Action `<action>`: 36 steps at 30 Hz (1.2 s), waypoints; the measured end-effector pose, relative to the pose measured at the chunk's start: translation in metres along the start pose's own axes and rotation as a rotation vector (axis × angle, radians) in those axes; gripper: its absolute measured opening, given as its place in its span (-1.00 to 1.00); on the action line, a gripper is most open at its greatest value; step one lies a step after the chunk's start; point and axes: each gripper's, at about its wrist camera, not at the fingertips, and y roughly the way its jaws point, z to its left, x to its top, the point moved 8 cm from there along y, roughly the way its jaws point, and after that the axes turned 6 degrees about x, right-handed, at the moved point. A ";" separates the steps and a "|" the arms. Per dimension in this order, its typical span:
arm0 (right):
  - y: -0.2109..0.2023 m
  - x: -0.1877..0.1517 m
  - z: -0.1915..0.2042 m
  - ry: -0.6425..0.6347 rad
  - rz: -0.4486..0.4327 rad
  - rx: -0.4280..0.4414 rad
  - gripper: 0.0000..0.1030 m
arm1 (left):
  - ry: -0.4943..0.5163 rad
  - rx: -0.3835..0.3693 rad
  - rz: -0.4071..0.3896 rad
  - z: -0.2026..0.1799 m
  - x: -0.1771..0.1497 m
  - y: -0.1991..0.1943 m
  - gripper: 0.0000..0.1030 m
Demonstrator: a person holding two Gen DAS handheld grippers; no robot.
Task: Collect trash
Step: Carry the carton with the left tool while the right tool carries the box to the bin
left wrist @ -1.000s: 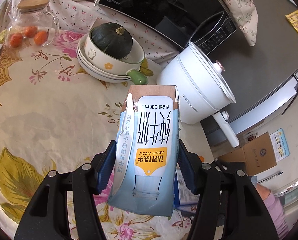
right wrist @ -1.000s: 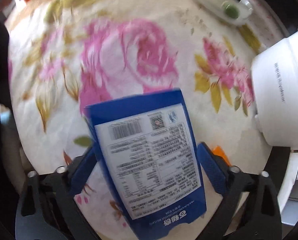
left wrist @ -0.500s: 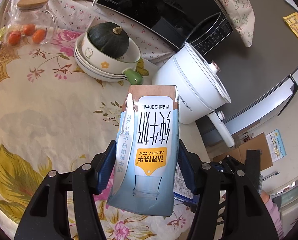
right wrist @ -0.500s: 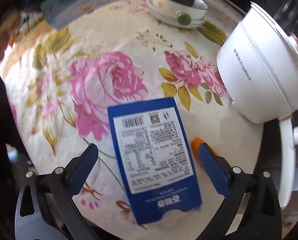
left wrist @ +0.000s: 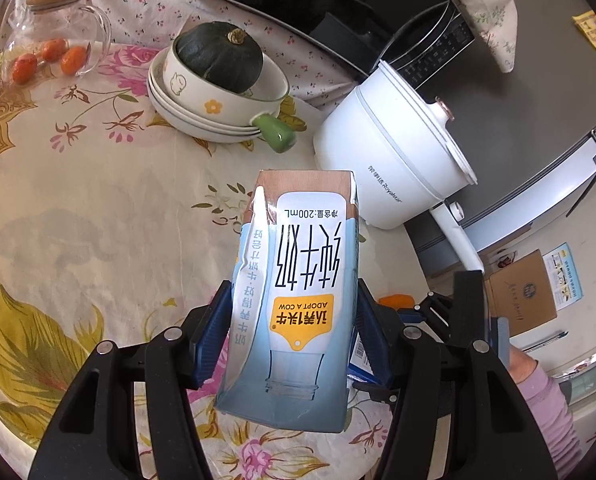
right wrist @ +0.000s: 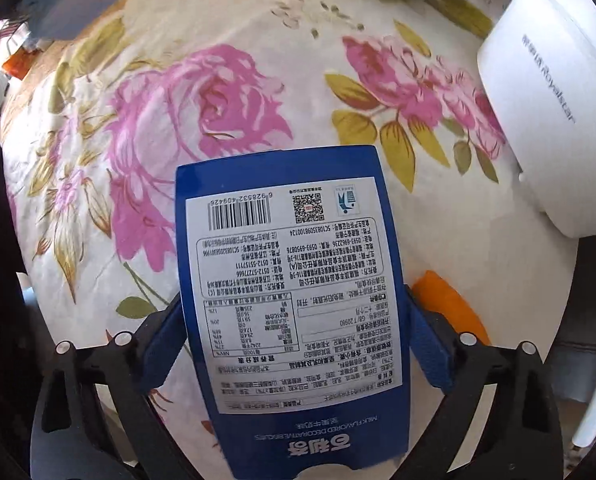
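2 pieces of trash are under attention, and neither has reached a bin; no bin shows in either view.

Item 1: the milk carton point(left wrist: 298, 300), pale blue and upside down, is clamped between the pads of the left tongs point(left wrist: 291, 340) and held clear above the worktop point(left wrist: 97, 208). Judged as collected but not yet disposed of.

Item 2: the blue biscuit box point(right wrist: 293, 304) lies label-up on the floral cloth near the worktop edge, between the jaws of the right tongs point(right wrist: 293, 344). These jaws have just been closing slightly from their widest. The left pad sits at the box edge; a narrow gap shows at the right pad. Judged as not yet gripped.

Outstanding: closing on the box, lifting it, and carrying both items to a receptacle. An orange scrap point(right wrist: 450, 304) just beside the box may also be trash; its nature cannot be told.
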 end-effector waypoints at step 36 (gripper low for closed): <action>-0.209 -0.063 -0.041 0.790 -1.059 0.163 0.75 | -0.191 -0.504 -0.010 -0.090 -0.005 -0.019 0.13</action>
